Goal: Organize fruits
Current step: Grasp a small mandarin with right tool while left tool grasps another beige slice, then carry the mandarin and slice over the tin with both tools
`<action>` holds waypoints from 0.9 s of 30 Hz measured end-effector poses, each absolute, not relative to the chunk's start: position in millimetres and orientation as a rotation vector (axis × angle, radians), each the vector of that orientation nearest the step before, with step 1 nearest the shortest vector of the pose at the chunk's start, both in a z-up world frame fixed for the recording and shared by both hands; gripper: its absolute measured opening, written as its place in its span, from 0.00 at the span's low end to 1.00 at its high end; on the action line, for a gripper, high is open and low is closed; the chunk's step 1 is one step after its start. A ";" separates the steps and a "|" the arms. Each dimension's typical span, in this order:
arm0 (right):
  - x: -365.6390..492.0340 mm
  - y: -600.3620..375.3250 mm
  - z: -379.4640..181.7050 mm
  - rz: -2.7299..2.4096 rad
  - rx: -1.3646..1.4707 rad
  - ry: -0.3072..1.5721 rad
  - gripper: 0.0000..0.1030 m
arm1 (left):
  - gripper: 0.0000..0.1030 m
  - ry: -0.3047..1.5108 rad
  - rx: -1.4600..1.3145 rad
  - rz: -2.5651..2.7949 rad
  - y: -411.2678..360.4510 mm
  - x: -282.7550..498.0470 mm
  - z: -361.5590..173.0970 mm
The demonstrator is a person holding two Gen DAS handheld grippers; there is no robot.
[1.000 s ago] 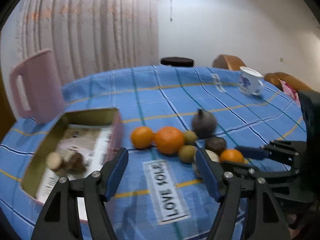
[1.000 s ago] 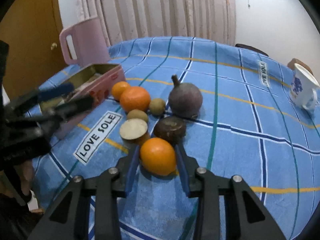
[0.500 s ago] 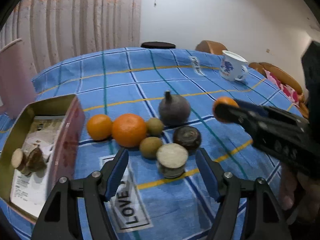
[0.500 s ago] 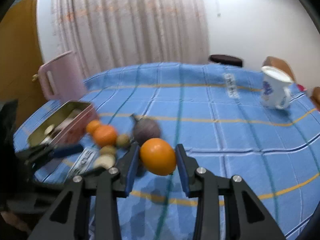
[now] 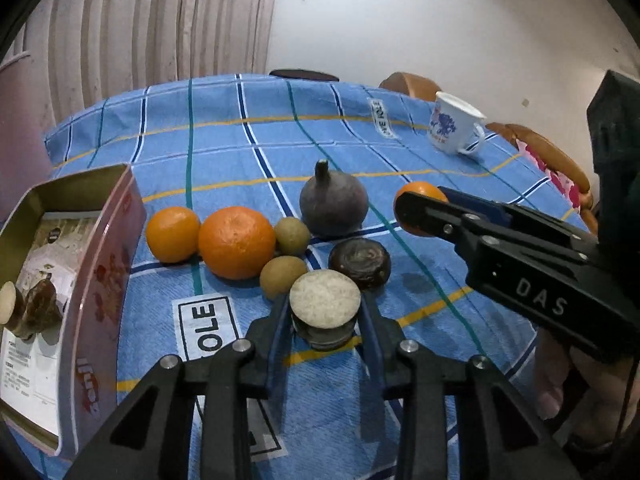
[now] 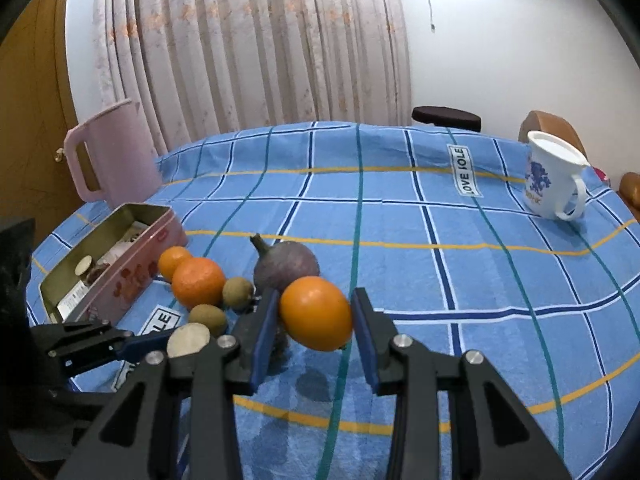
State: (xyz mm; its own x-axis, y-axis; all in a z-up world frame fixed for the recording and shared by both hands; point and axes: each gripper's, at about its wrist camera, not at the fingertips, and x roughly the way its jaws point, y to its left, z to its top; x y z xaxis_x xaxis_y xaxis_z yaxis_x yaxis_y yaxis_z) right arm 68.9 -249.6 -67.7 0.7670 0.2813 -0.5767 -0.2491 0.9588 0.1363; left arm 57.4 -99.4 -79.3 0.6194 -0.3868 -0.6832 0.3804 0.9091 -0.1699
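Gripping now: my left gripper (image 5: 325,312) is closing its jaws on the cut-topped brown fruit (image 5: 325,300), low centre of the left wrist view; the blue pads flank its sides and look to be touching.
Carrying: my right gripper (image 6: 316,320) pinches a small orange (image 6: 316,313), centre of the right wrist view, clear of the blue checked tablecloth (image 6: 400,220).
Handling, cut fruit: I judge it light and fairly firm, but the pale cut face may crumble, so I hold low on the dark skin.
Handling, orange: round, smooth and likely slippery; I'd grip across its widest part and not squeeze harder.
Neighbours: two green-brown fruits (image 5: 285,276) and a dark round fruit (image 5: 359,264) sit just beside the cut one; a large orange (image 5: 237,242), another small one (image 5: 173,234) and a purple stemmed fruit (image 5: 334,204) lie beyond.
Destination, my guess: the open tin (image 5: 100,264) at left frame, some pieces already inside.
Far off: white mug (image 6: 554,178) at right, pink jug (image 6: 112,156) at upper left.
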 end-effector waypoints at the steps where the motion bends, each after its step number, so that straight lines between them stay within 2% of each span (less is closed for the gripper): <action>1: 68.0 -250.6 -67.3 0.283 0.058 0.628 0.39 | 0.35 0.783 -0.007 -0.442 -98.7 56.7 -78.8; 27: 31.5 -249.7 -48.0 0.288 0.020 0.414 0.39 | 0.35 0.491 -0.071 -0.349 -67.8 14.7 -52.2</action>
State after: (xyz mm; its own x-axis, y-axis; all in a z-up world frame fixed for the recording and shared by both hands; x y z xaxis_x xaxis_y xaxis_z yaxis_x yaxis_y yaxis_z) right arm 31.5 -249.7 -48.0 0.8758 0.2795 -0.3936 -0.2714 0.9593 0.0775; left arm 14.7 -67.8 -52.2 0.8244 -0.3446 -0.4491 0.3109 0.9386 -0.1494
